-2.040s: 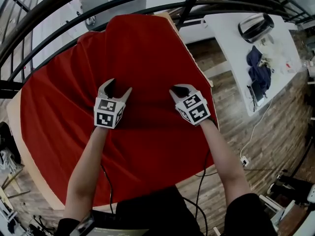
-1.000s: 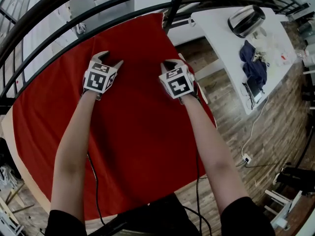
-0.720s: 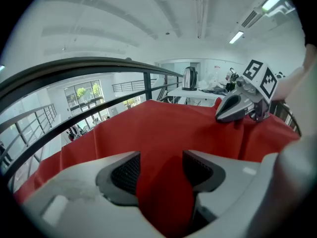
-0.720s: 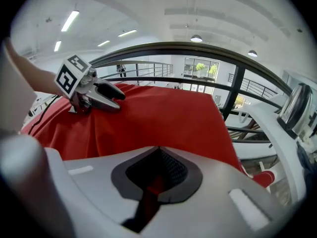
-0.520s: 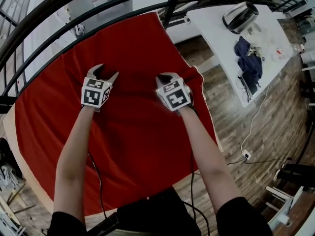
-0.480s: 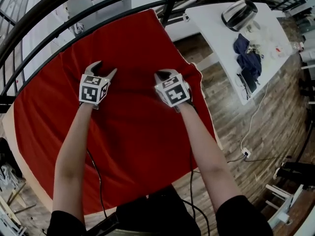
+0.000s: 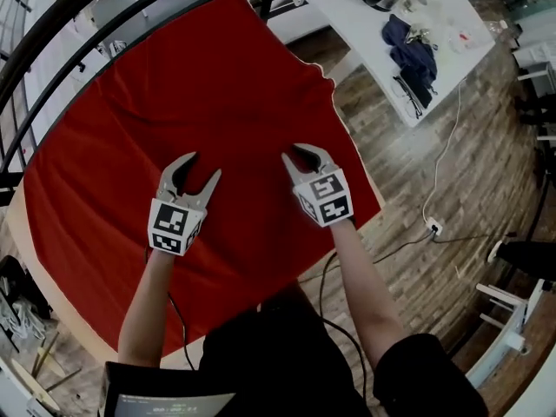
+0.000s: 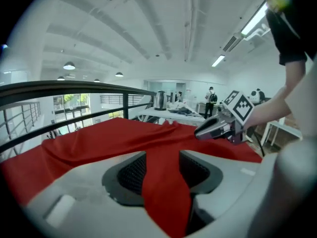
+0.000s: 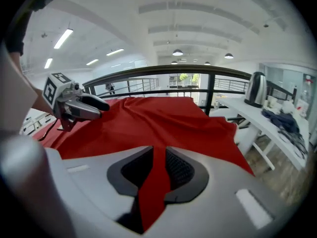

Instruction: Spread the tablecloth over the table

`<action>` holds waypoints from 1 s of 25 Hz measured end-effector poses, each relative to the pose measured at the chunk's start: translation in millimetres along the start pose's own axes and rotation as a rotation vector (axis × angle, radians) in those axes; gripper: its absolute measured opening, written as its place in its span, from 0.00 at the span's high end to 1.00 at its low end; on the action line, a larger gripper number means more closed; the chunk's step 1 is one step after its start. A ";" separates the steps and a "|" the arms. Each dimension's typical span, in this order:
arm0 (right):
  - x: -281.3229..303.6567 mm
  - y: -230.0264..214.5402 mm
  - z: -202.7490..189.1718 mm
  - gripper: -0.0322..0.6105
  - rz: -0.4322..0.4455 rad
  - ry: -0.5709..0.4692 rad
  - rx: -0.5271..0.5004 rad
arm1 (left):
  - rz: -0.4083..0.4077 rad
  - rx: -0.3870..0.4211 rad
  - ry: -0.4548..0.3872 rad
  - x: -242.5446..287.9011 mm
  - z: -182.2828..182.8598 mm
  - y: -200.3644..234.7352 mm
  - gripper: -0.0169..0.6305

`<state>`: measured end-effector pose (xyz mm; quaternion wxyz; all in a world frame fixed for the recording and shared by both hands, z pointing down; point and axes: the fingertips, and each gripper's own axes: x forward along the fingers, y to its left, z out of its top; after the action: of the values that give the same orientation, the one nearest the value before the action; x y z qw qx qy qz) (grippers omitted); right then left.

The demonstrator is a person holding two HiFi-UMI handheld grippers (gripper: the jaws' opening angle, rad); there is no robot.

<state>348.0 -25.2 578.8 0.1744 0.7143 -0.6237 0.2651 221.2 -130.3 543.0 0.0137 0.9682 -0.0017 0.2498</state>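
1. Fingers [image 8: 130, 175] of the left gripper [image 7: 202, 165] are standing wide apart, having just been closing a little. Only red fabric is showing through the gap, and nothing is being pinched.
2. Fingers [image 9: 181, 170] of the right gripper [image 7: 294, 153] are sitting closer together, having just been opening. They too are gripping nothing.
3. Both grippers are hovering over the red tablecloth [image 7: 174, 85], which is lying across most of the counter [image 7: 54, 295]. A tan strip of counter is showing bare along the near-left edge.
4. Likely trouble:
   - Ribbed finger pads are passing close above loose fabric, so a low sweep could be snagging it and dragging the spread askew.
   - The far right corner is bunching in scallops at the counter's edge, so a one-sided tug there could be sliding the whole cloth towards the wooden floor [image 7: 417, 172].
   - A pinch taking too little fabric could be slipping off mid-pull.
5. The cloth is looking soft, matte and fairly heavy, and long shallow ridges are running across it. The gripper shells are looking smooth, grey and hard, while the counter edge is looking like pale wood.
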 end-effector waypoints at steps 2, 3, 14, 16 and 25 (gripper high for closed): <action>-41.2 1.7 -41.3 0.82 -0.100 0.027 0.049 | -0.081 0.019 0.006 -11.0 -15.3 -58.0 0.65; -61.3 -1.3 -60.3 0.82 -0.165 0.037 0.077 | -0.120 0.028 0.013 -15.3 -22.4 -86.0 0.66; -159.6 -7.2 -162.5 0.84 -0.369 0.133 0.229 | -0.335 0.135 0.227 -45.0 -104.5 -252.9 0.58; -169.6 3.3 -171.8 0.84 -0.328 0.121 0.233 | -0.330 0.152 0.249 -51.9 -113.1 -267.3 0.56; -199.6 -25.5 -192.6 0.79 -0.212 0.105 0.151 | -0.247 0.174 0.307 -41.9 -124.8 -326.5 0.55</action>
<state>325.9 250.0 615.7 0.1796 0.7724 -0.5130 0.3286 127.6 199.4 623.5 -0.0394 0.9091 0.1407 0.3901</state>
